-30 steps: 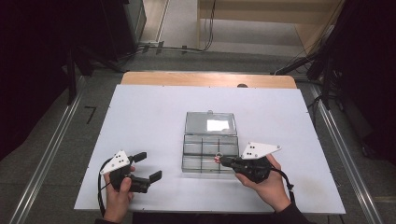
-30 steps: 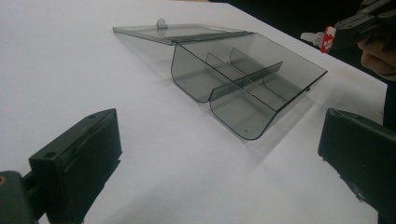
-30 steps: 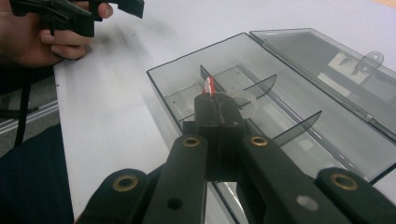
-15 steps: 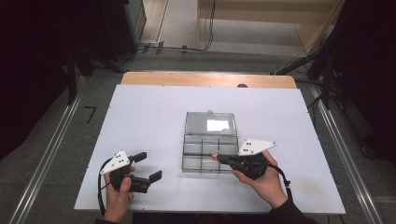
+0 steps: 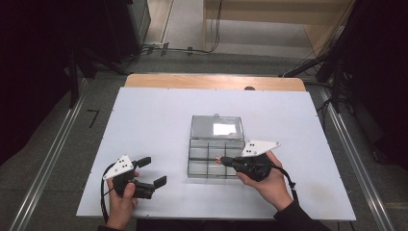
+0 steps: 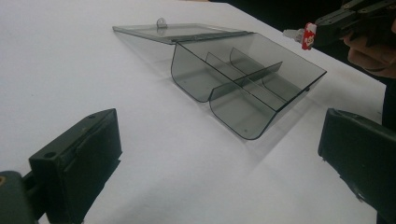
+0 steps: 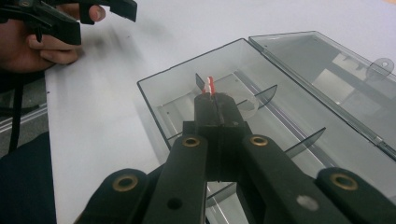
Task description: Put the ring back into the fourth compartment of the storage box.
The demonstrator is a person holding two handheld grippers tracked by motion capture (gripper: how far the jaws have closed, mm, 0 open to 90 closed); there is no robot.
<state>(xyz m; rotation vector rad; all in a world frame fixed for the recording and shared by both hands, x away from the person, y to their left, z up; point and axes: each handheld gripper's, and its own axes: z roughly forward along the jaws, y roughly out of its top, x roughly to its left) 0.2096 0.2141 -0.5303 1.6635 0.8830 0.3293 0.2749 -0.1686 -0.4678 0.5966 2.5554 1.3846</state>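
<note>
A clear plastic compartment box (image 5: 207, 171) lies on the white table (image 5: 159, 120) with its lid (image 5: 216, 127) folded back flat. My right gripper (image 5: 222, 160) is shut on a small red and white piece (image 7: 209, 85), which it holds just above the box's right-hand compartments (image 7: 243, 100). That piece (image 6: 307, 36) also appears beyond the box (image 6: 243, 79) in the left gripper view. My left gripper (image 5: 153, 171) rests open near the table's front left, aimed toward the box, with nothing between its fingers (image 6: 79, 158). The compartments look bare.
The table's front edge runs just behind both hands. A wooden strip (image 5: 211, 82) borders the far edge. Floor rails (image 5: 48, 159) and cables flank the table. The other hand with the left gripper (image 7: 93, 9) appears at the top left of the right gripper view.
The right gripper with its small piece has edged slightly farther over the box. The left gripper has stayed put.
</note>
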